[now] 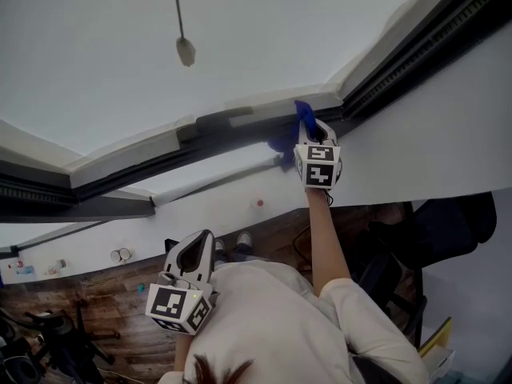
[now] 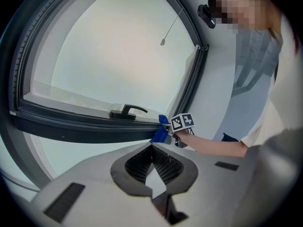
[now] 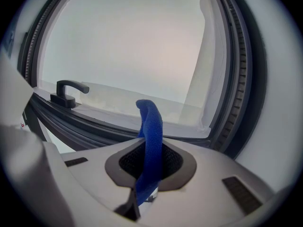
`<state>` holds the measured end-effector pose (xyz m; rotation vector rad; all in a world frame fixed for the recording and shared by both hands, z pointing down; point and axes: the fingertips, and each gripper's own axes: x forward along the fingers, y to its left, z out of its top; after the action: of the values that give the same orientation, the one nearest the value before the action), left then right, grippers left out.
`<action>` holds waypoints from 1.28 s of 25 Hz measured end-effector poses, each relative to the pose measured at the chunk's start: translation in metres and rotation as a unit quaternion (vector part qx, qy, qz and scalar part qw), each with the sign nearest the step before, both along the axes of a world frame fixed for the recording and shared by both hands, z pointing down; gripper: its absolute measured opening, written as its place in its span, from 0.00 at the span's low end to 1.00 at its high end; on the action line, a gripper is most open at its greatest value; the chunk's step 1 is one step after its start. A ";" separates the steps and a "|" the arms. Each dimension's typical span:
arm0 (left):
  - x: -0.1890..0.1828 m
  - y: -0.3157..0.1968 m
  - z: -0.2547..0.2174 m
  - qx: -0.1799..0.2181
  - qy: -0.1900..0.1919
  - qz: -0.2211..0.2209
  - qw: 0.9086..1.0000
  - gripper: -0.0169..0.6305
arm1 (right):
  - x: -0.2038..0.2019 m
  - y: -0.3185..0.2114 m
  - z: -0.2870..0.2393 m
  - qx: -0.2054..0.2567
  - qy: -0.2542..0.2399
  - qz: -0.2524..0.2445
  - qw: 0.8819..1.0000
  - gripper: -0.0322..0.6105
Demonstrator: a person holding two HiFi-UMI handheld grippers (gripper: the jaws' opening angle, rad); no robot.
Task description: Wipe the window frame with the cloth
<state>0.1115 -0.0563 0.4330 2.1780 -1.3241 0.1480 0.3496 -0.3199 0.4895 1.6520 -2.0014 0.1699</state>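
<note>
The blue cloth [image 1: 302, 122] is pinched in my right gripper [image 1: 318, 146], which is shut on it and held up against the dark window frame [image 1: 240, 134] near its right corner. In the right gripper view the blue cloth [image 3: 150, 122] stands up from between the jaws of my right gripper [image 3: 150, 145], just in front of the window frame [image 3: 94, 122]. My left gripper [image 1: 192, 254] hangs low by the person's chest, shut with nothing in it. From the left gripper [image 2: 152, 148] I see the right gripper [image 2: 176, 126] and the blue cloth [image 2: 161, 131] at the window frame [image 2: 85, 129].
A black window handle [image 3: 66, 91] sits on the frame left of the cloth. A pull cord with a knob [image 1: 185, 50] hangs before the glass. White wall [image 1: 416, 142] runs under the window. Wooden floor with dark equipment [image 1: 48, 334] lies below.
</note>
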 end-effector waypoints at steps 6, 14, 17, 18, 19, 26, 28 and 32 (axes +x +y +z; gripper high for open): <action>0.005 -0.004 -0.002 0.005 0.002 -0.004 1.000 0.04 | 0.006 -0.002 0.002 -0.002 -0.004 0.003 1.000 0.12; 0.011 -0.007 -0.005 0.011 0.000 -0.009 1.000 0.04 | 0.012 -0.005 0.002 -0.001 -0.007 -0.001 1.000 0.12; 0.014 -0.007 -0.006 0.013 0.000 -0.012 1.000 0.04 | 0.015 -0.005 0.001 -0.001 -0.008 -0.003 1.000 0.12; 0.015 -0.007 -0.007 0.013 -0.001 -0.013 1.000 0.04 | 0.016 -0.005 0.001 -0.001 -0.008 -0.004 1.000 0.12; 0.016 -0.007 -0.007 0.014 -0.001 -0.014 1.000 0.04 | 0.017 -0.005 0.001 -0.001 -0.007 -0.005 1.000 0.12; 0.030 -0.006 -0.006 0.015 -0.001 -0.018 1.000 0.04 | 0.025 -0.008 0.001 -0.001 -0.008 -0.010 1.000 0.12; 0.035 -0.005 -0.004 0.015 0.000 -0.017 1.000 0.04 | 0.028 -0.009 0.001 0.000 -0.008 -0.010 1.000 0.12; 0.041 -0.003 -0.001 0.012 0.004 -0.018 1.000 0.04 | 0.034 -0.012 0.001 0.003 -0.010 -0.006 1.000 0.12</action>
<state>0.1529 -0.0595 0.4322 2.1708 -1.3677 0.1093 0.3838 -0.3319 0.4908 1.6464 -2.0287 0.1771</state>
